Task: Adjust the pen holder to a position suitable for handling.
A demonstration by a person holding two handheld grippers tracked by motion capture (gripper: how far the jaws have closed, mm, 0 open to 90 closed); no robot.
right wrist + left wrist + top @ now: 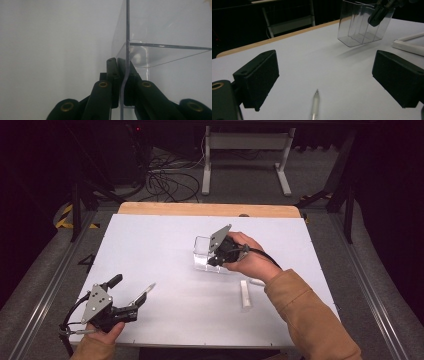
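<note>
A clear plastic box [202, 252] with inner dividers sits at the middle of the white table top [150, 245]. My right gripper [214, 259] is shut on its near wall. In the right gripper view the thin clear wall [127, 37] runs between the two black jaws of the right gripper [118, 61], pinched and slightly bent. In the left gripper view the box [362, 25] hangs tilted, a shadow under it. My left gripper [129, 289] rests at the front left, open. A translucent pen [315, 105] lies on the table between its pads [259, 75], untouched.
Two white bars [245, 294] lie on the table right of centre, by the right forearm, and appear as a white strip [409, 45] in the left gripper view. A wooden edge [200, 209] borders the far side. Beyond it stand a white frame [247, 150] and cables.
</note>
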